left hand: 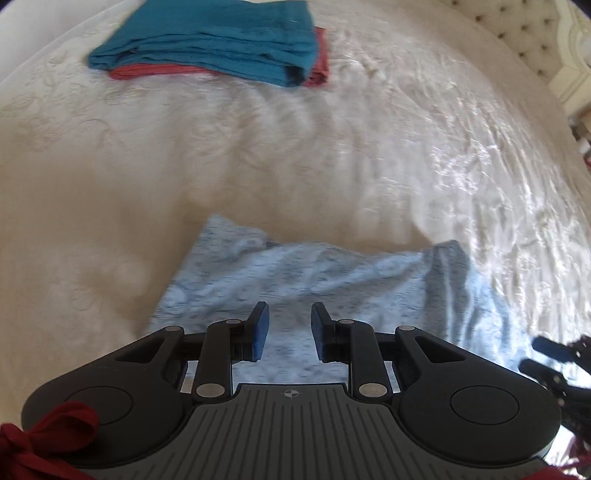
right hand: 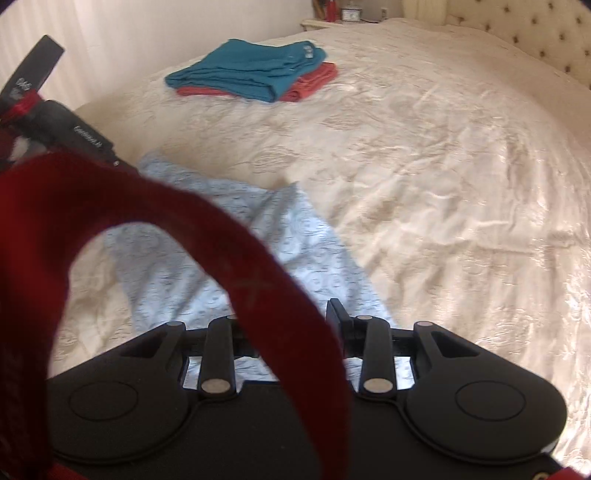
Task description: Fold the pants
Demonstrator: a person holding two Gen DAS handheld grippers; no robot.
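Observation:
Light blue patterned pants (left hand: pixel 314 273) lie crumpled on the cream bedspread (left hand: pixel 332 155), partly folded over themselves. My left gripper (left hand: pixel 290 330) hovers just above them, open, with nothing between its blue pads (left hand: pixel 260 328). In the right wrist view the pants (right hand: pixel 221 251) run from the middle left down under my right gripper (right hand: pixel 295 317). A red strap (right hand: pixel 258 288) close to the lens hides its left finger. Its right finger (right hand: pixel 338 314) stands well off centre, so the jaws are apart, and no cloth shows in them. The right gripper's dark tips (left hand: pixel 546 354) also show at the left wrist view's right edge.
A folded stack, teal cloth (right hand: pixel 251 70) over red cloth (right hand: pixel 314 85), lies at the far side of the bed. A tufted headboard (right hand: pixel 535 33) stands at the far right, and a nightstand (right hand: pixel 343 16) with small items behind. The left tool's body (right hand: pixel 66 129) sits at upper left.

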